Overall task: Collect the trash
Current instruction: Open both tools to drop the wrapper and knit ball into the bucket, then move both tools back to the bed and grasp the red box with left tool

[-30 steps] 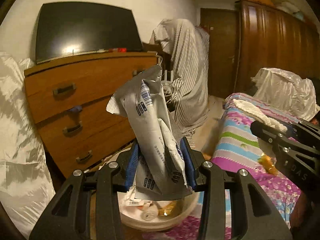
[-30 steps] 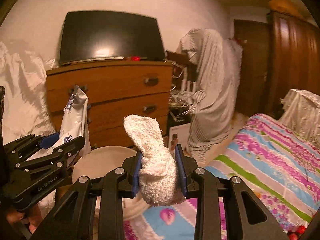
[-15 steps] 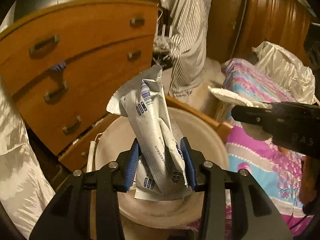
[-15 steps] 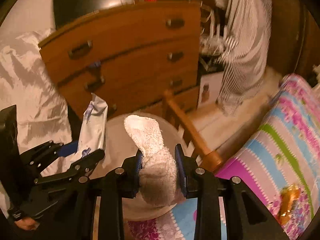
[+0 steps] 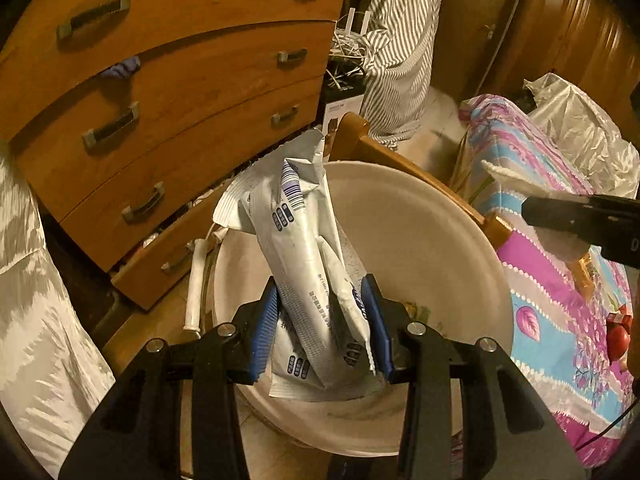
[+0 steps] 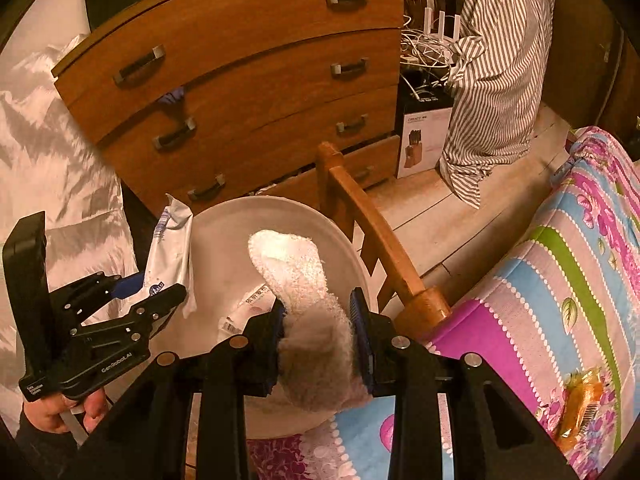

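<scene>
Over the basin (image 5: 420,240), the left gripper (image 5: 322,328) grips a wrapper (image 5: 308,248) and the right gripper (image 6: 318,336) clamps a tissue (image 6: 300,276). The tissue hangs near the basin's rim, so on release it may fall outside.

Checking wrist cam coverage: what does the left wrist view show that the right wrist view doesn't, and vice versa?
Left wrist only: a crinkled white plastic bag on the bed, a white tube beside the basin.

Right wrist only: a white knife-block box, an orange wrapper on the bed, the hand holding the left gripper.

Both: the round beige basin, the white printed pouch, the white fluffy sock, the wooden dresser.
</scene>
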Motion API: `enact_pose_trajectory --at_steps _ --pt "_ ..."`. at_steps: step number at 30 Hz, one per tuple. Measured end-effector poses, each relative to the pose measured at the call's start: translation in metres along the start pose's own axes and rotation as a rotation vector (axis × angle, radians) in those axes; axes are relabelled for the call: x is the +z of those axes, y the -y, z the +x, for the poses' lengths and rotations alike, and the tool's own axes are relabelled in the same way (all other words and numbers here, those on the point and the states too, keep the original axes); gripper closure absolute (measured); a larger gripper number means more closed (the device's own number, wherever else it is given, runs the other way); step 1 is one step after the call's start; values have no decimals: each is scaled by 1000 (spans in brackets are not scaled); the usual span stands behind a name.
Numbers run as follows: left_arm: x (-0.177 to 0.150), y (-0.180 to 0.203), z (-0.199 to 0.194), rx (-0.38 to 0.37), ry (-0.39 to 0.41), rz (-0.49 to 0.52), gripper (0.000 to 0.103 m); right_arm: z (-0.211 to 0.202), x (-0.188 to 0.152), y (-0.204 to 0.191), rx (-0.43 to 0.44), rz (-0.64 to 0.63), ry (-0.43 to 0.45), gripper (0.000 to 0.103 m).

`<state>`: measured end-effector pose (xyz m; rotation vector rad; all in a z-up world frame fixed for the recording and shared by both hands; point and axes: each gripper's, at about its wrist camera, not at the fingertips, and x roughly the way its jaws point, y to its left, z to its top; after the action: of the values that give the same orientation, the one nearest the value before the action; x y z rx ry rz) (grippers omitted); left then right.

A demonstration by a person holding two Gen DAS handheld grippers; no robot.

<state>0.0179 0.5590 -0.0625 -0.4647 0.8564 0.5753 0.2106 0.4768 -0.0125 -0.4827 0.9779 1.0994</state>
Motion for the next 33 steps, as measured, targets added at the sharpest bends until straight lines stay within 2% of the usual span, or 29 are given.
enact_pose_trajectory --at_steps 14,16,18,20,28,33 --pt "1 0 2 0 4 2 60 -4 -1 1 -4 0 10 70" --pt "1 1 1 12 6 13 57 -4 0 1 -6 4 18 64" --pt "1 0 1 22 11 15 45 -6 0 3 7 21 29 45" --pt "2 -2 -2 36 26 9 42 -7 0 4 6 26 39 45" --pt "4 -5 -10 45 43 -2 42 -15 -4 10 17 40 51 45" --pt "3 4 -16 35 50 10 42 -33 -15 14 31 52 87 45"
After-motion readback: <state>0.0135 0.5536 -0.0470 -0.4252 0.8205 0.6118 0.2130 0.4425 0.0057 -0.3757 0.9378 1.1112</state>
